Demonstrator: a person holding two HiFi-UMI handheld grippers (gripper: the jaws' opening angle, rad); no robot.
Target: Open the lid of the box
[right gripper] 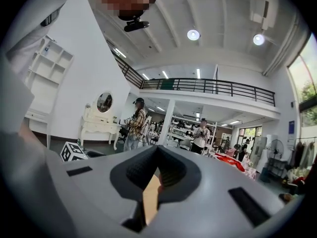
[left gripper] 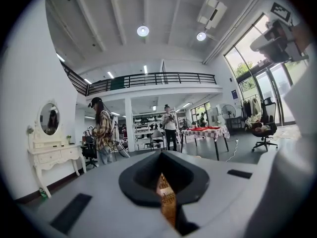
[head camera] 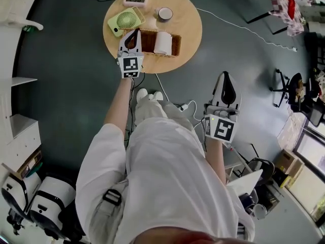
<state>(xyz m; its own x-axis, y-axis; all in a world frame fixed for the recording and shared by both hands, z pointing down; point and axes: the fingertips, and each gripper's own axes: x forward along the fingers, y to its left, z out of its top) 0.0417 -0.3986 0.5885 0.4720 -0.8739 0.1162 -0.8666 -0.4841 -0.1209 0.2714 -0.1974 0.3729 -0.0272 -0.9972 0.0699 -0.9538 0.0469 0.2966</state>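
A brown wicker box (head camera: 148, 43) stands on the round wooden table (head camera: 187, 28), with a white roll (head camera: 162, 42) showing in it. My left gripper (head camera: 133, 34) has its dark jaws at the box's left end. In the left gripper view this gripper (left gripper: 166, 182) is shut, and a strip of wicker (left gripper: 167, 205) fills the slit between the jaws. Whether any wicker is pinched I cannot tell. My right gripper (head camera: 226, 79) hangs over the grey floor, well off the table at the right. It (right gripper: 152, 182) is shut on nothing.
On the table behind the box lie a green fan (head camera: 126, 20), a small pink clock (head camera: 135, 0) and a round white dish (head camera: 164, 13). A white cable (head camera: 238, 28) runs across the floor. White shelves (head camera: 20, 80) stand at the left, office chairs (head camera: 292, 88) at the right.
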